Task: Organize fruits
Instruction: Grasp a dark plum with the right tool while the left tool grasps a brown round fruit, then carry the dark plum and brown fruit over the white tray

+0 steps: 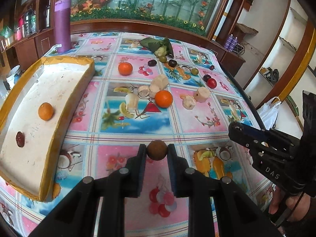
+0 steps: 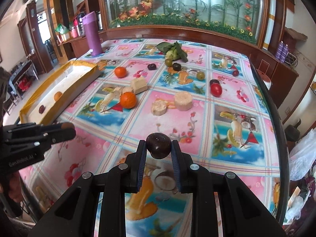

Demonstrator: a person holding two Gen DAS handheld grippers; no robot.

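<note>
Both tongs are loaded: closest in, the left tongs [image 1: 157, 153] pinch a small brown fruit [image 1: 157, 150] above the bench [image 1: 197, 122], and the right tongs [image 2: 158, 148] are clamped on a dark plum [image 2: 158, 145], also lifted clear of the patterned cloth. Off to the left sits the white tray [image 1: 65, 90] with its yellow-taped rim, and only two pieces are in it: a small orange fruit [image 1: 45, 111] and a dark red one [image 1: 20, 139], well apart. So it's early going, I'd say. Mid-bench there are two oranges, the near one [image 1: 163, 98] touching some pale cut chunks [image 1: 156, 86] and another [image 1: 125, 68] further back, plus two more pale pieces [image 1: 195, 98] to the right. Beyond them, a red fruit [image 1: 211, 83], dark plums and green ones lie scattered, with a leafy custard apple [image 1: 161, 49] at the far edge. Plenty left to collect.
</note>
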